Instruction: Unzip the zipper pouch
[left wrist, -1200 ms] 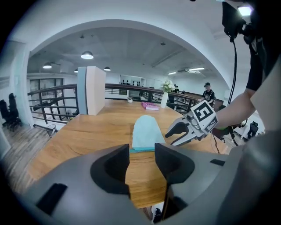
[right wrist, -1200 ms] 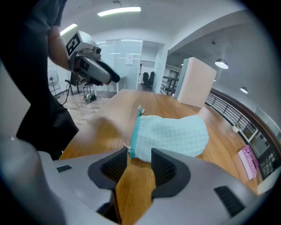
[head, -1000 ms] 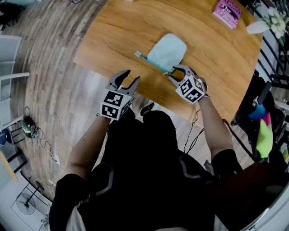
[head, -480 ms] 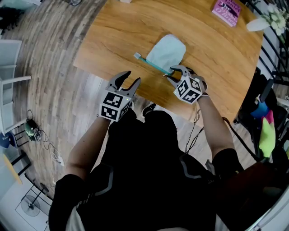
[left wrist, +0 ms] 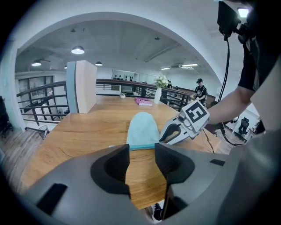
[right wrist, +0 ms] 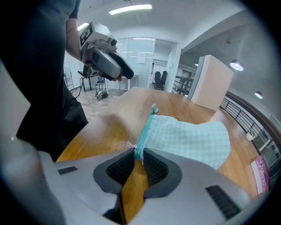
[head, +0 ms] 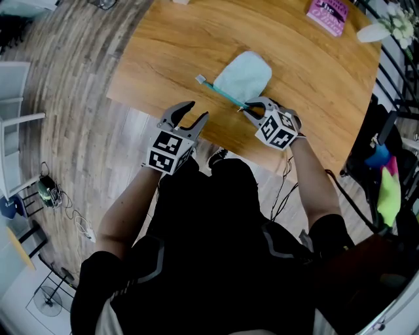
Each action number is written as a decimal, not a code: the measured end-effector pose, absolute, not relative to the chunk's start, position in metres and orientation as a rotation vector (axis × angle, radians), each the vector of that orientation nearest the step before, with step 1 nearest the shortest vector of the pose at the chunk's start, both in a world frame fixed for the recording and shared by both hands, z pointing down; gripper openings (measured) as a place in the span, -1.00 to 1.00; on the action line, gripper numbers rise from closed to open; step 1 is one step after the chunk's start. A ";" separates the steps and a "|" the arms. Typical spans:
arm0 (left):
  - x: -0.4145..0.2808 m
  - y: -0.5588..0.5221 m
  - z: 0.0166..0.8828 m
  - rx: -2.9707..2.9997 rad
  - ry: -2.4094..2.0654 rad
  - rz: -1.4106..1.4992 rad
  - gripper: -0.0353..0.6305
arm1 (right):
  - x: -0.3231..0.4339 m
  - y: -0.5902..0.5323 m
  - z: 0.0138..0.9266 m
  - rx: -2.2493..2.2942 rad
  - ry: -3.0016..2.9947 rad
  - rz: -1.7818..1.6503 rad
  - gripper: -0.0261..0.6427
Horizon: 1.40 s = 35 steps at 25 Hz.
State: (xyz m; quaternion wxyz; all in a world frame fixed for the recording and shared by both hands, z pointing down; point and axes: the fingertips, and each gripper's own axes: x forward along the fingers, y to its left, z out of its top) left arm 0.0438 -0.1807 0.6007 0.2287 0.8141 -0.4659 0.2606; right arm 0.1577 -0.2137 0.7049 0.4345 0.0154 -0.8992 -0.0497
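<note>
A pale teal checked zipper pouch (head: 243, 74) lies flat on the wooden table (head: 163, 52), its darker teal zipper (head: 221, 93) along the near edge. My right gripper (head: 247, 108) has just been closing its jaws, and they now pinch the zipper's right end (right wrist: 139, 147) with its small white pull beside the pads. The pouch (right wrist: 189, 136) fans out beyond them. My left gripper (head: 198, 110) hovers open over the table's near edge, left of the pouch (left wrist: 142, 129), with nothing between its fingers. From there the right gripper (left wrist: 163, 138) shows at the pouch's corner.
A pink book (head: 329, 14) and a white vase with flowers (head: 376, 36) sit at the table's far right. A tall white box (left wrist: 85, 85) stands at the far left end. The near table edge runs just under both grippers; chairs (head: 13, 85) stand off to the left.
The right gripper's jaws have narrowed from wide open onto the zipper's end. The left gripper has barely shifted and stays open. The pouch lies where it was.
</note>
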 end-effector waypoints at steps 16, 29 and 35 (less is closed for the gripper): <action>0.082 -0.191 0.580 2.423 -1.044 0.711 -0.30 | 0.131 -0.228 0.614 0.185 -2.529 0.319 -0.75; 0.088 -0.214 0.489 2.704 -0.914 0.610 -0.55 | 0.104 -0.227 0.498 0.277 -2.678 0.404 -0.75; 0.086 -0.218 0.461 2.829 -0.881 0.615 -0.58 | 0.101 -0.238 0.471 0.416 -2.677 0.371 -0.75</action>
